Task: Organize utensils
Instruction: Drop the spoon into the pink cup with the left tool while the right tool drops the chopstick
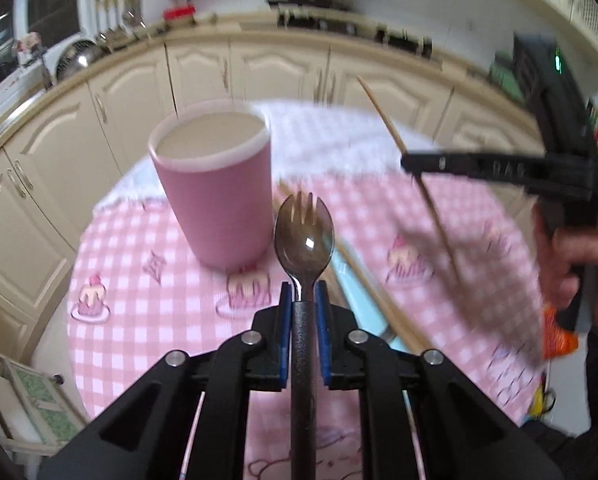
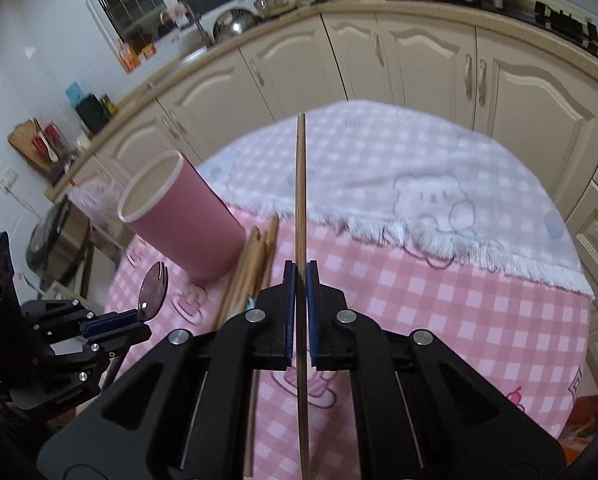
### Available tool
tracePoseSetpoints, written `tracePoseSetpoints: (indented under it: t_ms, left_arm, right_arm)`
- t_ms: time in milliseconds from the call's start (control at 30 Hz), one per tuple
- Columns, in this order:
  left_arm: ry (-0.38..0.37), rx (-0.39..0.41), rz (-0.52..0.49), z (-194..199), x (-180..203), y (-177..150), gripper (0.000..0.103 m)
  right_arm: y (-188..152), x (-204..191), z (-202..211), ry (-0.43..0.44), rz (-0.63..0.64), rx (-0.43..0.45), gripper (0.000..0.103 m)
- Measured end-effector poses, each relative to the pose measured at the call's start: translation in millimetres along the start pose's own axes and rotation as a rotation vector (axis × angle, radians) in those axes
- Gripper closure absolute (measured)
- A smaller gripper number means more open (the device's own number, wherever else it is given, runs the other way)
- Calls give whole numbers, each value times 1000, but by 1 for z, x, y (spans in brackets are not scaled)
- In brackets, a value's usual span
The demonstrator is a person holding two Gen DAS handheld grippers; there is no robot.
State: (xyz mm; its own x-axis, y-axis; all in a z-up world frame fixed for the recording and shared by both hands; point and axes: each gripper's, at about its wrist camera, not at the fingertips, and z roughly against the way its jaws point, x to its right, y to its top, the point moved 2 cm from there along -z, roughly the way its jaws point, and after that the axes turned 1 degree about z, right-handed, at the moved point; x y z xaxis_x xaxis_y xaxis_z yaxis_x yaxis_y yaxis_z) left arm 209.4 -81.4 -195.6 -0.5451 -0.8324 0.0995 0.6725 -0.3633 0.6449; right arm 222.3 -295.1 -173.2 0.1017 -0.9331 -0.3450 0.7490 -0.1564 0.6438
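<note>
My left gripper [image 1: 303, 286] is shut on a metal spork [image 1: 303, 236] with a dark handle, held above the table just right of a pink cup [image 1: 215, 188]. The cup stands upright and looks empty. My right gripper [image 2: 300, 266] is shut on a single wooden chopstick [image 2: 301, 184] that points forward. In the left wrist view the right gripper [image 1: 415, 170] shows at the right with its chopstick [image 1: 383, 116] tilted. In the right wrist view the left gripper [image 2: 137, 318] holds the spork [image 2: 153, 286] left of the cup [image 2: 183, 220]. Several chopsticks [image 2: 251, 268] lie on the table beside the cup.
A round table has a pink checked cloth [image 2: 439, 312] and a white fringed towel [image 2: 399, 176] over its far half. A light blue utensil [image 1: 359, 296] lies by the loose chopsticks [image 1: 379, 300]. Cream kitchen cabinets [image 2: 419, 60] curve behind. An orange packet [image 1: 559, 336] sits at the right.
</note>
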Motion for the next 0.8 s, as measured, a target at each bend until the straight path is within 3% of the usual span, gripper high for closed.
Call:
tracePoseSetpoints:
  t_ms: [300,667,800]
  left_arm:
    - [19,315,127,53,-19,52,92]
    - [9,612,206,98,-44,114,92]
    - [-7,682,237,104,-51,130,92]
  right_arm:
    - [35,-28,25,44,31,137,97]
    - [86,-73,63,79,126,292,97]
    - [106,-91,79,101,164,343,97]
